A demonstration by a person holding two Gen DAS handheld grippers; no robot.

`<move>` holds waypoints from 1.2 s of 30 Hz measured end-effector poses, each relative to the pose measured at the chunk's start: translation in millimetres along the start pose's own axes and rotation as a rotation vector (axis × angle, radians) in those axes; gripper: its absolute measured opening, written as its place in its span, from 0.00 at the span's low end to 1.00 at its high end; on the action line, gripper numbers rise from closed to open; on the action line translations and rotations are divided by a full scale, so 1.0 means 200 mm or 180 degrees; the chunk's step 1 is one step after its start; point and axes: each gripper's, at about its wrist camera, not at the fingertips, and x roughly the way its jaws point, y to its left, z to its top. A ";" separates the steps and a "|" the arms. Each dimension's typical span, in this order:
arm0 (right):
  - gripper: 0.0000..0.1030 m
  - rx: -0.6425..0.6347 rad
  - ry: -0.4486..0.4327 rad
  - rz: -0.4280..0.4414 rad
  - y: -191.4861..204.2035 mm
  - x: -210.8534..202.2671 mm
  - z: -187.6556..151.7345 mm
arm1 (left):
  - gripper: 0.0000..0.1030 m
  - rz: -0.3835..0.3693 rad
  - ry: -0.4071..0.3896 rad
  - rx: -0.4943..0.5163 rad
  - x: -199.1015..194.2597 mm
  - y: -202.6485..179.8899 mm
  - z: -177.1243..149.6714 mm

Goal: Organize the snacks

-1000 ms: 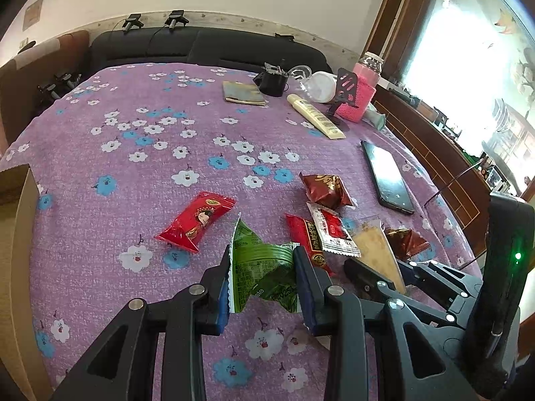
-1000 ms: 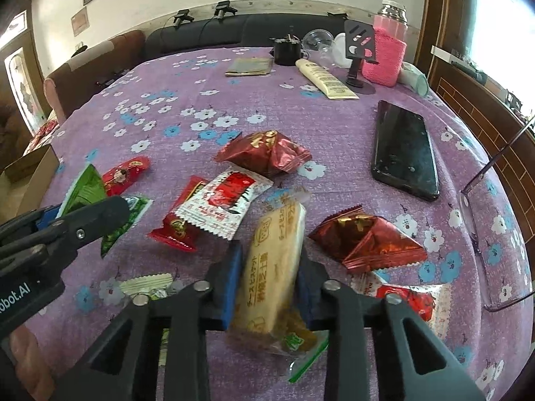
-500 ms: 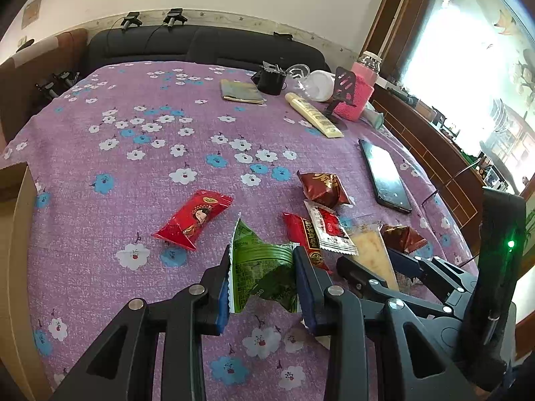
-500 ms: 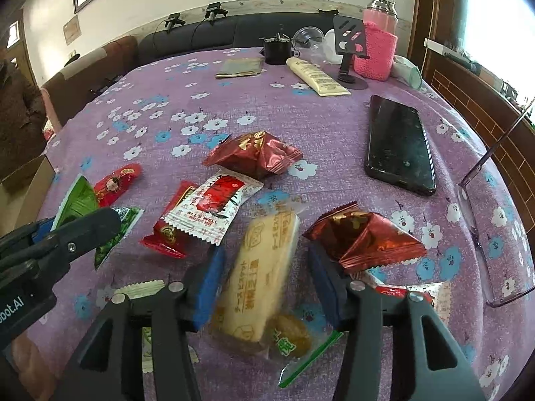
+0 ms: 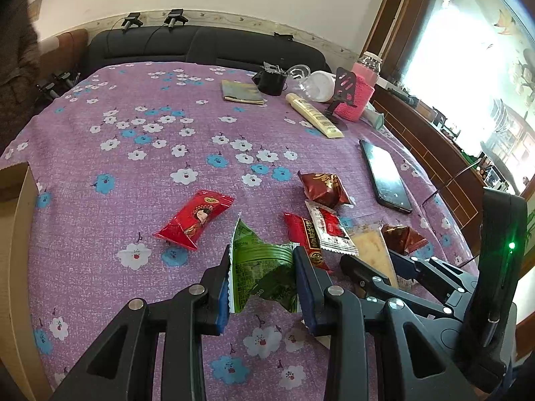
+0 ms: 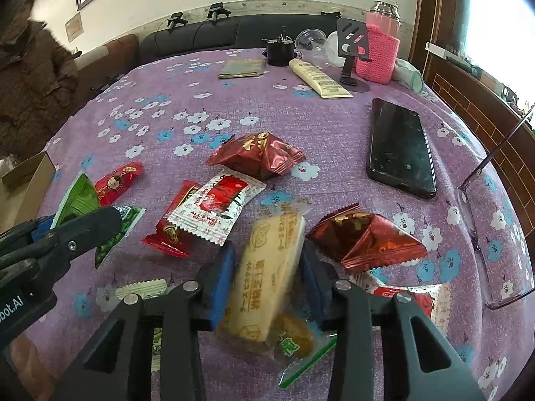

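My left gripper (image 5: pixel 262 257) is shut on a crumpled green snack packet (image 5: pixel 257 267), holding it just above the purple flowered cloth (image 5: pixel 133 153). To its right, my right gripper (image 6: pixel 267 254) straddles a long pale biscuit packet (image 6: pixel 267 280). Its jaws are closing, and the pads stand close beside the packet without visibly pressing on it. Loose snacks lie ahead: a red packet with a doll figure (image 5: pixel 195 217), a white and red packet (image 6: pixel 214 207) over a red one (image 6: pixel 167 234), and two dark red foil packets (image 6: pixel 257 157) (image 6: pixel 367 240).
A black phone (image 6: pixel 399 148) and a pair of glasses (image 6: pixel 485 200) lie on the right. A cardboard box (image 5: pixel 13 234) stands at the left edge. At the back are a cream tube (image 6: pixel 319 78), a phone stand (image 6: pixel 351 50) and a pink-sleeved bottle (image 6: pixel 379 50).
The right gripper's jaws let go of the biscuit packet, spread wide, then narrowed around it again. The left gripper kept its hold on the green packet and did not move.
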 end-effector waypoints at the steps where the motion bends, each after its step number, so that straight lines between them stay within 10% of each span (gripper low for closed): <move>1: 0.37 0.0001 0.0000 0.0001 0.00 0.00 0.00 | 0.33 0.0000 0.0001 -0.0001 0.00 0.00 0.00; 36: 0.21 0.0017 -0.0006 0.0037 -0.01 0.01 0.01 | 0.33 0.0018 -0.0014 0.0009 0.00 0.00 0.00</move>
